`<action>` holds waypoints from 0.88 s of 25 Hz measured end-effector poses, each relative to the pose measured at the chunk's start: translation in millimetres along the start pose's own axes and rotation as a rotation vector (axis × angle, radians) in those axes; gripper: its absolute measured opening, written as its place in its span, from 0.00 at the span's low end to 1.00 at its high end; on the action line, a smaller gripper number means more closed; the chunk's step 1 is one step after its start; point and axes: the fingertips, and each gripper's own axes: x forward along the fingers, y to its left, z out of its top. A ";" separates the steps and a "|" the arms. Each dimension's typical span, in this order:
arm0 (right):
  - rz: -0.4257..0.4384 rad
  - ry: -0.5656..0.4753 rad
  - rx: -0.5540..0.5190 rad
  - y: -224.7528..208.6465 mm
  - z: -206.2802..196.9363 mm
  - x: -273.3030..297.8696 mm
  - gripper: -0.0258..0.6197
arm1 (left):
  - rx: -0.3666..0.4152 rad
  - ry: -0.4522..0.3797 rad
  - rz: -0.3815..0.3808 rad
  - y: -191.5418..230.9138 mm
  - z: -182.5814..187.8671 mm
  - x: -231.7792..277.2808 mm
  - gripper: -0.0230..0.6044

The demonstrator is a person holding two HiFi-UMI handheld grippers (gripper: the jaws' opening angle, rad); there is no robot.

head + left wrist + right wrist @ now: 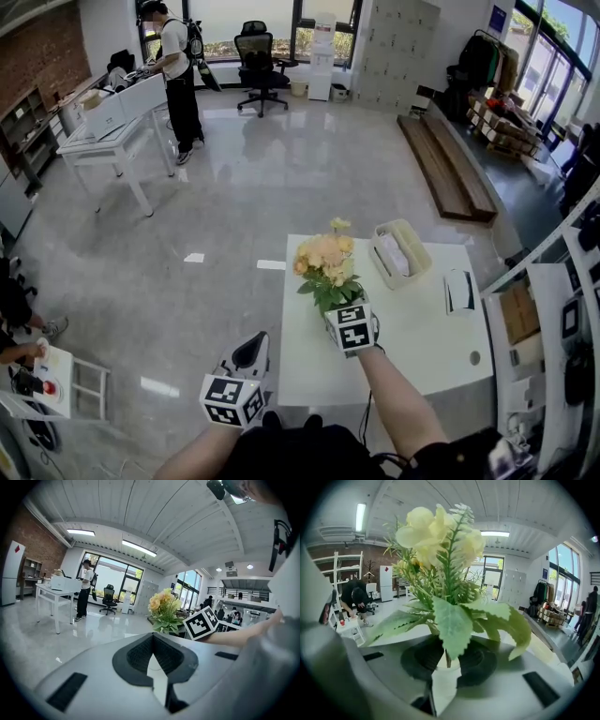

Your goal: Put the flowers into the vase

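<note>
A bunch of pale yellow and peach flowers [326, 265] with green leaves stands upright over the near left part of the white table [422, 347]. My right gripper [339, 307] reaches in under the leaves at the bunch's base. In the right gripper view the thin stem [446, 657] runs down between the two dark pads [423, 657], which stand apart from it, so the right gripper [446, 662] is open. Something pale lies under the stem; I cannot tell whether it is the vase. My left gripper [253, 349] hangs off the table's left side, shut and empty [152, 639].
A cream basket [401, 251] holding a white item sits at the table's far side, and a small box [459, 291] lies at its right. Beyond, a person [178, 75] stands at a white desk, with an office chair [255, 66] and wooden planks [445, 164] on the floor.
</note>
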 end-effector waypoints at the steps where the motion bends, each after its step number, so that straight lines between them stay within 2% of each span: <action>1: 0.001 0.001 -0.002 1.3 0.1 -0.2 0.16 | -0.002 -0.001 0.002 1.2 0.4 -1.1 0.04; 12: -0.018 0.051 0.016 -9.0 -4.1 -10.4 0.23 | -0.017 -0.025 0.001 -3.2 1.4 -6.6 0.04; 22: 0.016 0.063 0.008 -4.1 -3.9 -13.7 0.27 | -0.018 -0.032 -0.003 -8.3 2.9 -6.7 0.04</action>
